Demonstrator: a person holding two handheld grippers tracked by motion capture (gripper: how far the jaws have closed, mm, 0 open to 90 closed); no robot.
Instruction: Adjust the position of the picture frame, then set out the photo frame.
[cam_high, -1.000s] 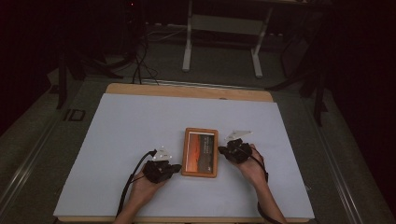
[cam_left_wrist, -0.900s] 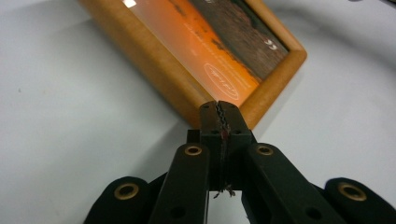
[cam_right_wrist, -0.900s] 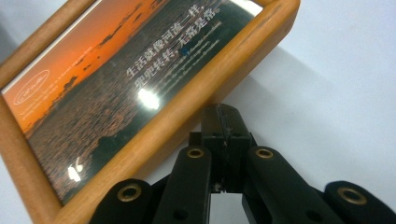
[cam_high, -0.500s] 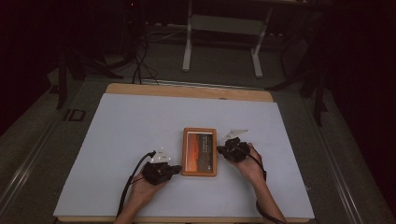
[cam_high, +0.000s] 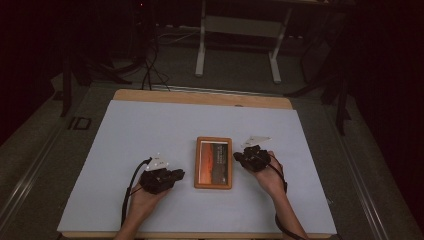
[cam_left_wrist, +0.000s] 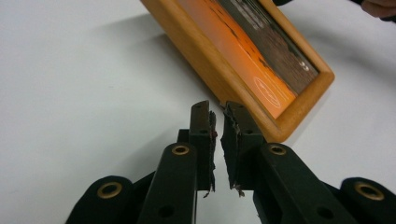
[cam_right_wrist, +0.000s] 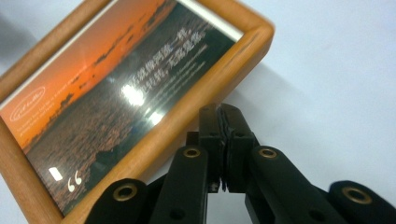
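Compared with a second ago, your two hands sit slightly lower on the tabletop (cam_high: 125, 125), and the picture frame (cam_high: 214, 162) lies unmoved, flat at centre. Left hand-held gripper (cam_left_wrist: 217, 116) — jaws nearly together with a thin gap, pinching nothing, tips just beside the frame's long wooden edge near a corner. Right hand-held gripper (cam_right_wrist: 220, 112) — jaws pressed together, empty, tips against or just short of the frame's opposite edge; contact cannot be told.

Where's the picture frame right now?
In the high view the picture frame lies flat near the table's front centre, between the left gripper and the right gripper.
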